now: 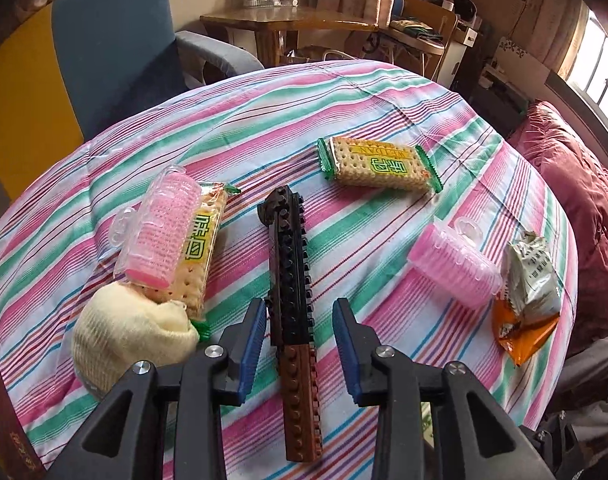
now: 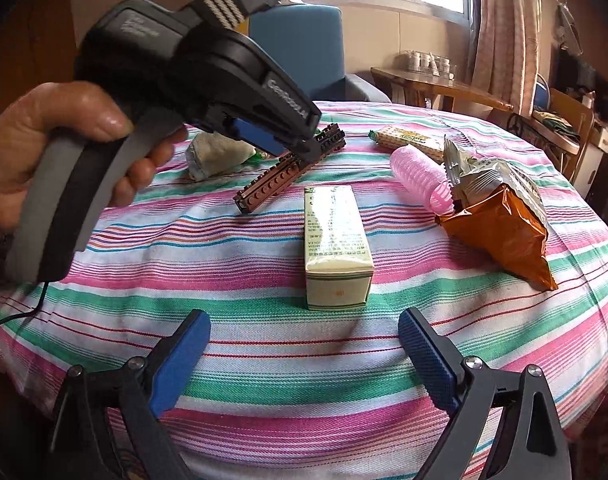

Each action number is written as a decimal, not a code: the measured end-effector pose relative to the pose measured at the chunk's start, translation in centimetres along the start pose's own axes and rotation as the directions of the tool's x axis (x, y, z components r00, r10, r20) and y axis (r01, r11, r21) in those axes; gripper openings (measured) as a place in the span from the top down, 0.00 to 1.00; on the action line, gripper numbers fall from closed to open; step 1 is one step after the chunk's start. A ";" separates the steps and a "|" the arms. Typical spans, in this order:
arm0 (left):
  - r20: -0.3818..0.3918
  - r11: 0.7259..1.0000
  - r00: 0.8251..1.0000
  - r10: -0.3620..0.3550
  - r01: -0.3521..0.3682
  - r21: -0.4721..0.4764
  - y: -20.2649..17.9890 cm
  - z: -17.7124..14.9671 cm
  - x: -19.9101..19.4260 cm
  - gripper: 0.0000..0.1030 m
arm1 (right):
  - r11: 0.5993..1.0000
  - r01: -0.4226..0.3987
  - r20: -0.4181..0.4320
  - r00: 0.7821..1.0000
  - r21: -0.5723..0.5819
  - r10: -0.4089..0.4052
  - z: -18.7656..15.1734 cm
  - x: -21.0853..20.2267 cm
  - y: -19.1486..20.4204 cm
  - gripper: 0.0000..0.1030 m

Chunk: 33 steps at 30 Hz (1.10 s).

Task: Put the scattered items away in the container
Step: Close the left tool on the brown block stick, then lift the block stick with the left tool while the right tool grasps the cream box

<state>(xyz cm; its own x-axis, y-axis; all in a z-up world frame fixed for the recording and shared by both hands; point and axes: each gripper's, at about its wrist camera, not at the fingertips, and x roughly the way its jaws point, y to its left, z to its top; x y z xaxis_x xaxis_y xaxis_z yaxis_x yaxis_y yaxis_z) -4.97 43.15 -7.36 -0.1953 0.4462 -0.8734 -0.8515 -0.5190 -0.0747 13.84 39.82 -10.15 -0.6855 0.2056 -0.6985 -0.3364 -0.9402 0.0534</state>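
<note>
A long black and brown brick bar (image 1: pixel 292 276) lies on the striped tablecloth (image 1: pixel 368 92). My left gripper (image 1: pixel 298 328) is open with a finger on each side of the bar, not closed on it; it also shows in the right wrist view (image 2: pixel 288 140) over the bar (image 2: pixel 280 176). My right gripper (image 2: pixel 304 344) is open and empty, just short of a pale yellow box (image 2: pixel 338 240). Pink hair rollers (image 1: pixel 164 236) (image 1: pixel 454 266), cracker packs (image 1: pixel 378 164) (image 1: pixel 202 240), a cream cloth bundle (image 1: pixel 128 336) and an orange and grey snack bag (image 1: pixel 530 300) lie around. No container shows.
A blue armchair (image 1: pixel 116 40) stands beyond the table's far left edge. A wooden side table (image 1: pixel 288 24) with jars is behind it. A dark red quilt (image 1: pixel 576 184) lies right of the table. A brown book edge (image 1: pixel 4 420) is at the near left.
</note>
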 end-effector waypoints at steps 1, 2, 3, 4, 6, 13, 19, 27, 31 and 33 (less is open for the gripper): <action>-0.004 1.000 1.000 0.003 -0.003 0.003 0.0 0.1 0.3 0.67 | 1.000 -0.001 0.001 1.000 0.000 0.001 0.0 0.0 0.0 0.05; -0.008 1.000 1.000 0.006 -0.006 0.006 -0.1 0.3 0.5 0.71 | 1.000 -0.002 0.002 1.000 -0.001 0.002 0.0 0.0 0.0 0.05; -0.011 1.000 1.000 0.009 -0.008 0.010 -0.1 0.4 0.8 0.73 | 1.000 -0.003 0.003 1.000 -0.002 0.003 0.0 0.1 0.1 0.04; -0.013 1.000 1.000 0.012 -0.011 0.016 -0.2 0.3 0.8 0.76 | 1.000 -0.003 0.005 1.000 -0.003 0.003 -0.1 0.1 0.1 0.04; -0.012 0.999 1.000 0.009 -0.009 0.032 -0.5 -0.1 0.7 0.76 | 1.000 -0.002 0.008 1.000 -0.006 0.002 -0.1 0.1 0.2 0.03; -0.006 0.999 1.000 -0.007 0.007 0.038 -0.7 -2.8 -1.0 0.77 | 1.000 -0.003 0.003 1.000 -0.009 0.003 -0.1 0.2 0.3 0.02; -0.001 1.000 1.000 0.004 -0.004 -0.004 0.7 -6.9 -3.7 0.77 | 1.000 -0.002 -0.011 1.000 -0.020 0.002 0.0 0.0 0.1 0.02; 0.032 0.989 0.999 0.021 -0.016 -0.146 3.1 -13.6 -7.5 0.77 | 1.000 -0.013 -0.025 1.000 0.000 0.013 -0.1 -0.8 -0.6 0.04; 0.061 0.977 0.997 0.039 -0.025 -0.214 4.1 -16.7 -9.1 0.77 | 0.995 -0.044 -0.043 0.998 0.092 0.048 0.6 -1.3 -2.0 0.17; 0.073 0.971 0.997 0.035 -0.017 -0.240 4.5 -17.9 -9.8 0.77 | 0.987 -0.059 -0.053 0.996 0.151 0.068 1.2 -1.3 -2.9 0.18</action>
<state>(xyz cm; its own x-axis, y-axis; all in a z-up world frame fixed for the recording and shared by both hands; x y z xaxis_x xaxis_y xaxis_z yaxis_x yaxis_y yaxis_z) 1.84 23.43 -7.74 -0.2605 0.4798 -0.8378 -0.7065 -0.6862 -0.1733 14.98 42.58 -8.53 -0.6712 0.1265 -0.7304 -0.3890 -0.8989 0.2019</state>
